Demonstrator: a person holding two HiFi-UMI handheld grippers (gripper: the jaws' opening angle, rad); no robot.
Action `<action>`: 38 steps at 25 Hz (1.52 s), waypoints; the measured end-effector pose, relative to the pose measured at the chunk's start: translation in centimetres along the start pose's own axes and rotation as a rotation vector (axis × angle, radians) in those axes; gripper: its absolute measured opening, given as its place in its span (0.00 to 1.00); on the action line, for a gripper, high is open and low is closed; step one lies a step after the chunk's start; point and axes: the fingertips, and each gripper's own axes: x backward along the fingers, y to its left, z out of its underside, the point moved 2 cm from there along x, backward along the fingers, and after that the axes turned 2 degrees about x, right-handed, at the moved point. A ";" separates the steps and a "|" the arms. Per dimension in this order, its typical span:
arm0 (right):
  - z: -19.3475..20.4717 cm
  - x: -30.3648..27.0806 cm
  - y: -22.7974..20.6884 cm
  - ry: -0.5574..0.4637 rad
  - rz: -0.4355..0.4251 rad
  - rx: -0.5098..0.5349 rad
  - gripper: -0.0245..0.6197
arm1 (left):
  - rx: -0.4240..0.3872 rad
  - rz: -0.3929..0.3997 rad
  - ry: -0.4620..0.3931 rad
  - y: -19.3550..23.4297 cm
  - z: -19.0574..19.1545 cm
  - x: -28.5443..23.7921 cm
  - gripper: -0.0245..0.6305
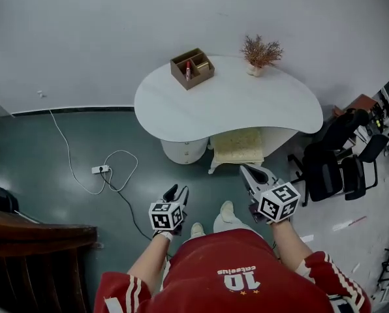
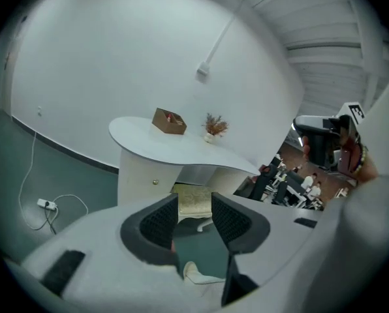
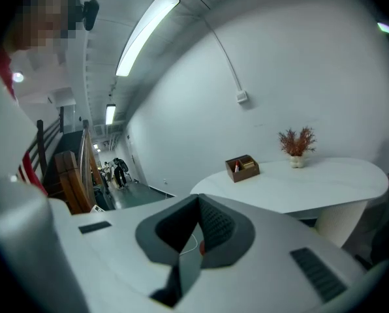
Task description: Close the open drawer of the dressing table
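The white dressing table [image 1: 233, 103] stands against the wall, and its round drawer pedestal [image 1: 184, 150] shows under the front left of the top. From here I cannot tell how far a drawer stands out. In the left gripper view the pedestal [image 2: 139, 178] shows one gold knob [image 2: 155, 182]. My left gripper [image 1: 179, 192] hangs over the floor, well short of the pedestal, open with nothing between its pads [image 2: 156, 222]. My right gripper [image 1: 254, 173] is near the cushioned stool [image 1: 237, 145], its jaws a narrow gap apart and empty [image 3: 198, 215].
A brown organiser box [image 1: 192, 68] and a dried plant in a vase [image 1: 260, 53] sit on the tabletop. A power strip with white cable [image 1: 100, 169] lies on the floor at left. Black office chairs [image 1: 341, 155] stand at right, dark wooden furniture [image 1: 38, 250] at lower left.
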 end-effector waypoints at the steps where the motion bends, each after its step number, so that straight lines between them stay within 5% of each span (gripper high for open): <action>1: -0.5 0.6 0.3 -0.006 -0.003 0.004 0.05 | 0.007 0.040 0.006 -0.9 -0.1 0.5 0.28; 5: -2.3 3.3 0.6 -0.013 -0.023 0.037 0.05 | 0.009 0.139 -0.029 -4.6 -1.5 2.4 0.28; 9: -4.1 5.8 -0.8 -0.053 -0.005 0.075 0.05 | -0.076 0.167 -0.113 -8.1 -4.8 4.6 0.28; 13: -5.8 8.9 -2.4 -0.110 0.015 0.088 0.05 | -0.191 0.160 -0.195 -11.6 -8.1 7.1 0.29; 22: -7.5 20.8 -7.3 -0.197 0.046 0.103 0.05 | -0.220 0.133 -0.330 -20.5 -10.3 10.5 0.27; 27: -7.0 27.7 -10.5 -0.236 0.109 0.104 0.05 | -0.304 0.135 -0.389 -27.1 -10.3 12.5 0.27; 33: -7.4 33.0 -10.3 -0.343 0.073 0.065 0.05 | -0.391 0.132 -0.543 -33.2 -12.4 16.9 0.25; 38: -9.1 34.1 -8.7 -0.405 0.084 0.070 0.05 | -0.383 0.117 -0.634 -33.2 -14.7 19.6 0.18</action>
